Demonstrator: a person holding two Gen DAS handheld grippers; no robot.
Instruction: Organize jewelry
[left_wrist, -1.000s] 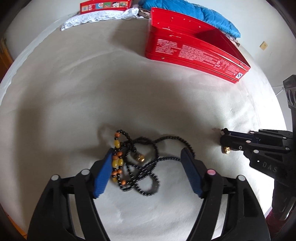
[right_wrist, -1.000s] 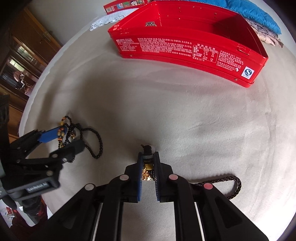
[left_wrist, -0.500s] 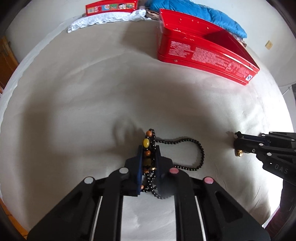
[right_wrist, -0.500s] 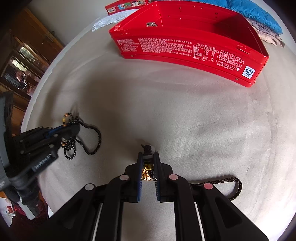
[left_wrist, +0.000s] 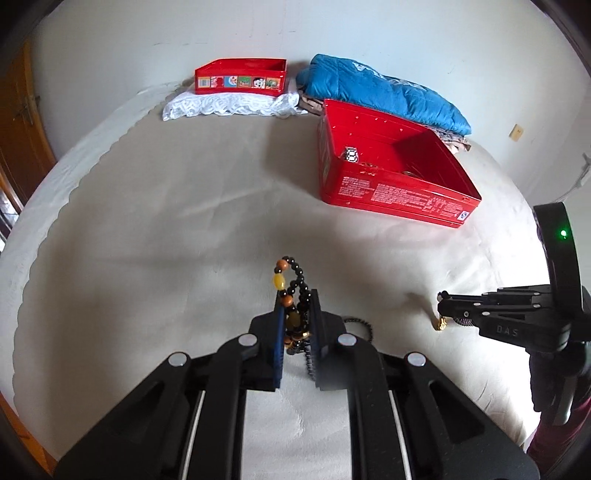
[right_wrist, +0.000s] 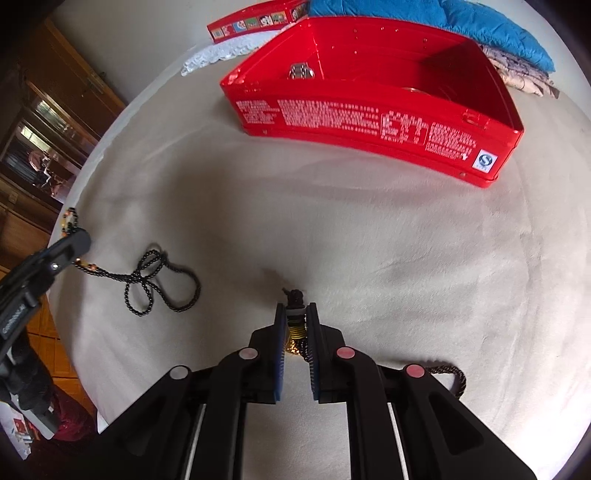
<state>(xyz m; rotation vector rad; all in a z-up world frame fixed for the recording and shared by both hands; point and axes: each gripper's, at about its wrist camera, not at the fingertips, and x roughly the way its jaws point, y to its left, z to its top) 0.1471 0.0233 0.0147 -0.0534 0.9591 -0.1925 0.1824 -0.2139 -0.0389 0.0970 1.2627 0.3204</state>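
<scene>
Item 1, left gripper (left_wrist: 297, 317): my blue pads are clamped on the black bead necklace (left_wrist: 295, 291). Its amber and orange beads stand up above the fingertips; the rest of the strand trails down from the jaws and lies looped on the cream bedcover (left_wrist: 166, 258) just below and to the right of the claw. The jaws have just been closing, with the necklace between them.

Item 2, right gripper (right_wrist: 295, 319): pads pinched on a small gold coiled pendant (right_wrist: 296, 328) with a dark knot above it. A dark braided cord (right_wrist: 452, 374) curls out on the bedcover behind and to the right of this claw; I think it belongs to the pendant, though the join is hidden under the fingers.

Item 3, open red tin (right_wrist: 369, 92): well ahead of both claws, lid off, sitting on the bedcover. A silver clasp shows on its inner wall, and something thin lies on its floor that I cannot make out.

Item 4, small red box (left_wrist: 242, 75): far ahead of the left claw, on a white lace cloth (left_wrist: 229, 105).

Item 5, blue quilt (left_wrist: 384, 92): folded, behind the red tin.
</scene>
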